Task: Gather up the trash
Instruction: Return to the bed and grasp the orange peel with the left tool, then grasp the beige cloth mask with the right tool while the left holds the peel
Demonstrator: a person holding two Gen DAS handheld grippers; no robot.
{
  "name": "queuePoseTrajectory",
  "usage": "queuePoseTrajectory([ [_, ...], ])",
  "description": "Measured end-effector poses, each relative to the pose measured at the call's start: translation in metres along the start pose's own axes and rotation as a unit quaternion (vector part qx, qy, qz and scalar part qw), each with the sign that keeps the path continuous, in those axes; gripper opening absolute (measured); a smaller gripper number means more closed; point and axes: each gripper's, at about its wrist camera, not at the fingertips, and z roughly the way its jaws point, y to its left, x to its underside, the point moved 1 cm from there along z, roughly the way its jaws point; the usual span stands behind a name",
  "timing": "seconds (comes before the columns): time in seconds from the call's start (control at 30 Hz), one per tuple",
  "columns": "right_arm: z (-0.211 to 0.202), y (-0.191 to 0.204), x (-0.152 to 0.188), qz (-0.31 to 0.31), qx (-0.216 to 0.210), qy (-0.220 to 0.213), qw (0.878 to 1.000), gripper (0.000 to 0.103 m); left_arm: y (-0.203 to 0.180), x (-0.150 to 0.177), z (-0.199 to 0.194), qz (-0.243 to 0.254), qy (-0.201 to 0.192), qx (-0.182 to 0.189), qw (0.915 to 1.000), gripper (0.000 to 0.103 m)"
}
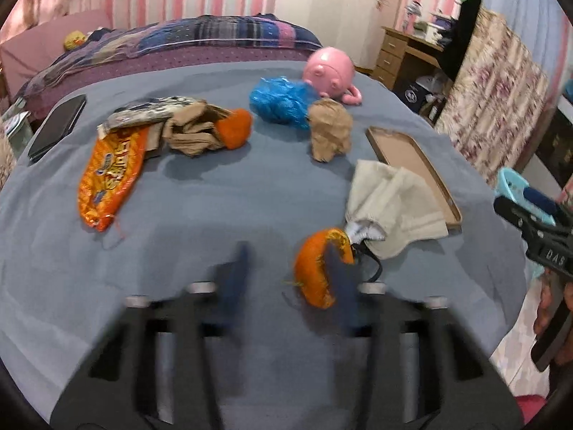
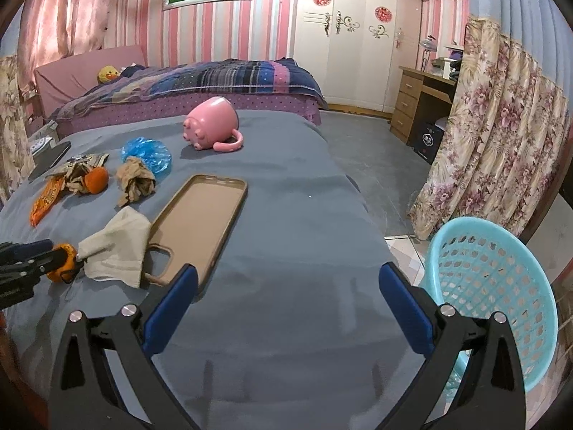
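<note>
Trash lies on a table with a blue-grey cloth (image 1: 215,197): an orange snack bag (image 1: 111,175), crumpled brown paper (image 1: 329,132), a blue plastic bag (image 1: 279,102), an orange peel (image 1: 234,127) by folded brown paper, and a near orange peel (image 1: 315,268). My left gripper (image 1: 286,276) is open, blurred, its right finger in front of the near peel (image 2: 62,259). My right gripper (image 2: 286,297) is open and empty over the cloth, beside a turquoise basket (image 2: 501,286) off the table's right edge.
A tan phone case (image 2: 200,222), a cream cloth (image 2: 114,247), a pink pig mug (image 2: 211,123) and a dark tablet (image 1: 57,125) also lie on the table. A bed stands behind, with a wardrobe, desk and floral curtain at the right.
</note>
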Motion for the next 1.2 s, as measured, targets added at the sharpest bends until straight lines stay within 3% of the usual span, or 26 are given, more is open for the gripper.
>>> queuePoseTrajectory([
  [0.03,0.000,0.002,-0.002,-0.003,-0.002,0.000,1.000,0.099,-0.001,0.000,0.001,0.003,0.003,0.006,1.0000,0.010],
  [0.27,-0.007,0.024,-0.010,-0.037,-0.016,-0.017,0.999,0.099,0.008,-0.006,-0.020,-0.005,-0.026,-0.003,0.9996,0.009],
  [0.47,-0.003,0.047,-0.020,-0.050,-0.046,-0.025,0.997,0.099,0.036,-0.012,-0.028,-0.039,-0.045,-0.052,0.9969,0.009],
  [0.7,0.016,0.084,-0.021,-0.065,-0.094,-0.010,0.993,0.097,0.065,-0.006,-0.019,-0.078,-0.032,-0.087,0.9926,0.009],
  [0.77,0.025,0.092,-0.018,-0.065,-0.110,0.006,0.992,0.083,0.067,-0.006,-0.020,-0.078,-0.037,-0.091,0.9921,0.009],
  [0.93,0.039,0.105,-0.008,-0.074,-0.132,0.037,0.988,0.061,0.063,-0.004,-0.018,-0.063,-0.037,-0.102,0.9921,0.009],
  [1.07,0.039,0.114,-0.005,-0.096,-0.149,0.040,0.983,0.035,0.061,-0.004,-0.017,-0.058,-0.036,-0.102,0.9924,0.009],
  [1.2,0.036,0.113,-0.006,-0.100,-0.148,0.029,0.983,0.020,0.062,-0.004,-0.017,-0.061,-0.037,-0.100,0.9924,0.009],
])
